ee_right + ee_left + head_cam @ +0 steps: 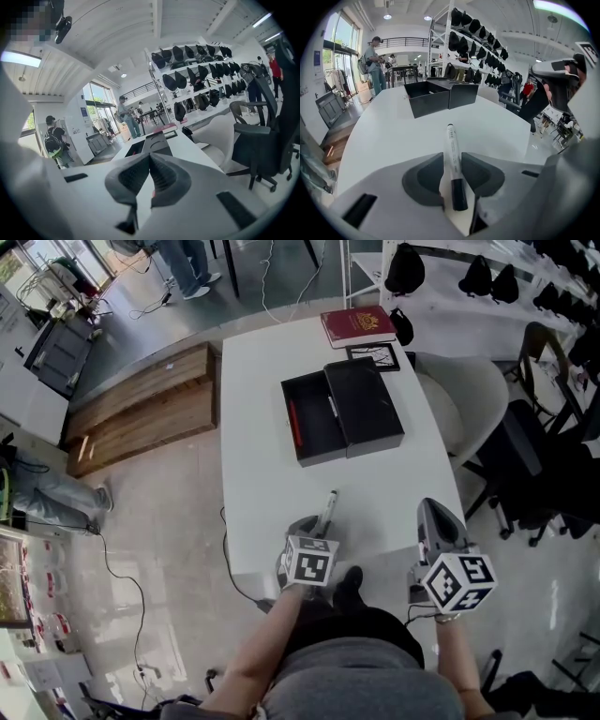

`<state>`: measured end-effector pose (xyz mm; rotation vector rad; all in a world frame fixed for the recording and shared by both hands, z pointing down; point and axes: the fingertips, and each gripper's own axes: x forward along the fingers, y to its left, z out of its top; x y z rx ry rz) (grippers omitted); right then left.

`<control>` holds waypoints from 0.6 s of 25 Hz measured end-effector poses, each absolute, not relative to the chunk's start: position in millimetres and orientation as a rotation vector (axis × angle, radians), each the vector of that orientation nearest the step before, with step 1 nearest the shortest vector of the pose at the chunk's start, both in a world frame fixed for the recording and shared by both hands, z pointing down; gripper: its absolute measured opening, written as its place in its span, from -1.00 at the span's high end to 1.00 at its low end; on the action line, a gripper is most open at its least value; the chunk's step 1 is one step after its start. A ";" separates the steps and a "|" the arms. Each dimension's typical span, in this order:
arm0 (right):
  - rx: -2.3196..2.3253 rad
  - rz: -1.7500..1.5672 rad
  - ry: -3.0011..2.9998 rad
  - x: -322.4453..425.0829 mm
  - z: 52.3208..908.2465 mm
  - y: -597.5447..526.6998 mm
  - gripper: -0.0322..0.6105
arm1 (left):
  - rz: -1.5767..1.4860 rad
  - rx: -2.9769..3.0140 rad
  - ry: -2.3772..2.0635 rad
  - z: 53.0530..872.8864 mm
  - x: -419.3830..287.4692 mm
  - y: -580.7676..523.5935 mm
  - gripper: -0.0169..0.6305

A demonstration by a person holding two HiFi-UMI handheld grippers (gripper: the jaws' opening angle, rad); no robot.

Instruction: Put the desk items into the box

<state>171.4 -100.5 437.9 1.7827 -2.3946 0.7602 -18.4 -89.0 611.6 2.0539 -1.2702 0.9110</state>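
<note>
A black-capped white marker [327,510] lies on the white table [262,474] near its front edge, pointing at the open black box [314,423]. My left gripper [314,527] is lowered over the marker's cap end. In the left gripper view the marker [453,159] lies between the pads of the left gripper [452,157]; the right pad meets it, and a thin sliver shows at the left pad. The box [426,96] stands farther back on the table. My right gripper [436,517] hovers at the table's front right corner; seen close, the right gripper [150,157] is shut on nothing.
The box's lid [366,404] lies against its right side, and a red pen [293,423] is inside. A red book [358,326] and a small framed card [373,356] sit at the far end. A white chair [473,404] and a black office chair [534,465] stand to the right.
</note>
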 end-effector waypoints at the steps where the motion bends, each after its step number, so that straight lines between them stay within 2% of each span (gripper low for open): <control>1: 1.782 0.759 -2.396 171.4 437.8 -100.8 0.89 | 0.912 2.051 -1.273 611.6 -18.2 -89.4 0.57; 6: 1.791 0.766 -2.399 173.2 438.0 -99.1 0.89 | 0.918 2.032 -1.286 612.4 -18.5 -88.6 0.62; 8: 1.802 0.772 -2.398 175.3 438.2 -98.7 0.89 | 0.920 2.028 -1.285 613.3 -18.6 -88.3 0.71; 15: 1.798 0.763 -2.405 178.4 435.8 -97.6 0.89 | 0.888 2.030 -1.289 607.8 -17.9 -89.7 0.72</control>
